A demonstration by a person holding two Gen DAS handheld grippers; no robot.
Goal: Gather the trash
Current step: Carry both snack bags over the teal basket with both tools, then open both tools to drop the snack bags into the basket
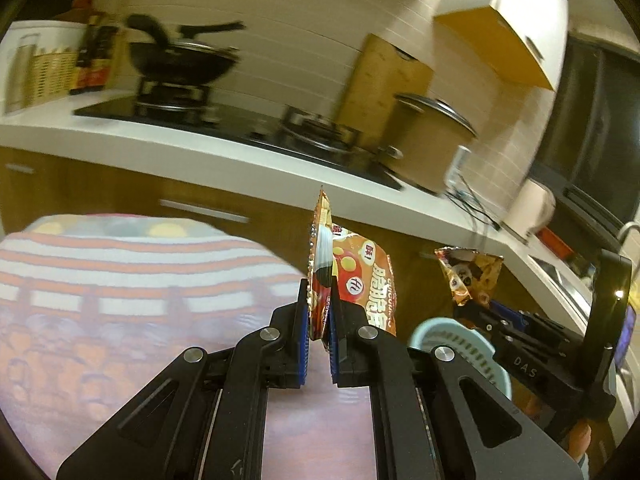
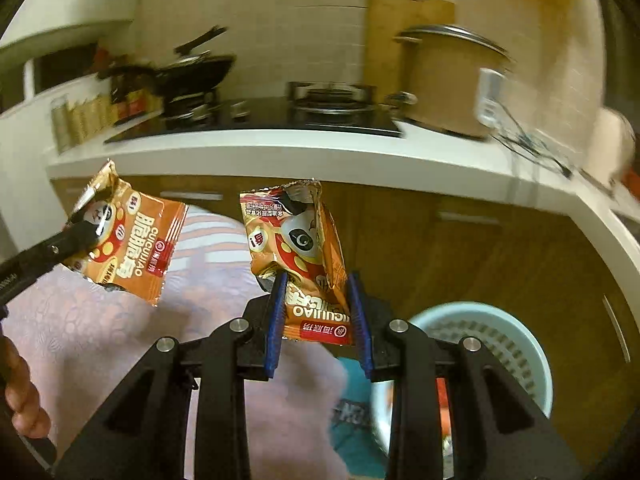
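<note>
My left gripper (image 1: 319, 312) is shut on an orange snack wrapper (image 1: 360, 280) that stands edge-on between its blue pads, held in the air above the patterned tablecloth. The same wrapper (image 2: 132, 248) shows at the left of the right wrist view, pinched by the left gripper's fingers (image 2: 76, 236). My right gripper (image 2: 316, 304) is shut on a second orange snack wrapper (image 2: 296, 240), crumpled and upright between the pads; this wrapper (image 1: 468, 276) also appears at the right of the left wrist view. A pale blue slotted waste basket (image 2: 508, 344) stands on the floor below and right of the right gripper.
A table with a pink and striped cloth (image 1: 100, 300) lies under both grippers. Behind runs a white kitchen counter (image 2: 280, 152) with a black hob, a wok (image 1: 180, 60), a large lidded pot (image 2: 448, 80) and cables. Wooden cabinet doors (image 2: 480, 248) stand below it. A person's fingers (image 2: 20, 392) show at the left.
</note>
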